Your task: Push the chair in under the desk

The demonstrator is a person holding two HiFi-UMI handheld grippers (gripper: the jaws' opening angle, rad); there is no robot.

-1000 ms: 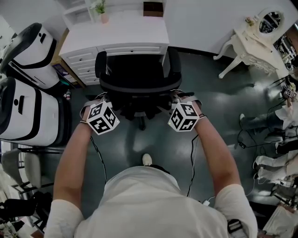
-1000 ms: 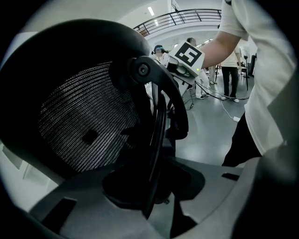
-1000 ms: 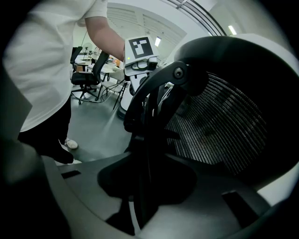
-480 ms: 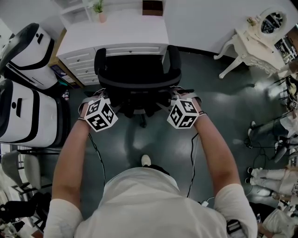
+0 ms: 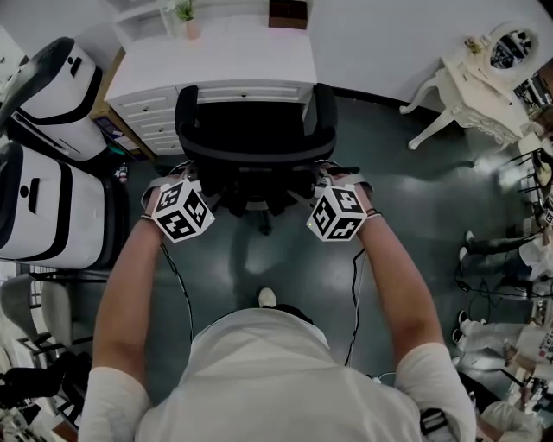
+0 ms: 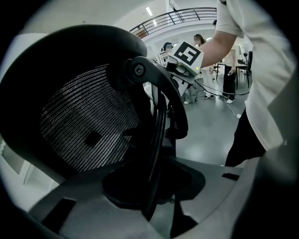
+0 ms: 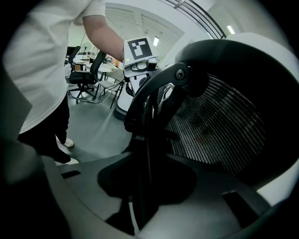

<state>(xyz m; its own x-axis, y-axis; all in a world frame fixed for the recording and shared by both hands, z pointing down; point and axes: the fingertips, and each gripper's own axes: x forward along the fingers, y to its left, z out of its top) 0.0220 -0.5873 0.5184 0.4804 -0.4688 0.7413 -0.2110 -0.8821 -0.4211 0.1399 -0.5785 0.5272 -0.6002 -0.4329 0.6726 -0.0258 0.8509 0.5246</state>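
**Chair clamped both sides, not fully under desk**

Chair faces the desk, seat mostly outside. Risk: an uneven push could swivel it, knocking the left armrest into the drawers. Left gripper and right gripper each clamp the backrest rim. Both arms reach forward, level, nearly straight.

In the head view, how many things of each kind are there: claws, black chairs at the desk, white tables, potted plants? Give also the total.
Claws: 2, left claw and right claw
Black chair: 1
White tables: 2, desk and dressing table
Potted plant: 1
Total: 6
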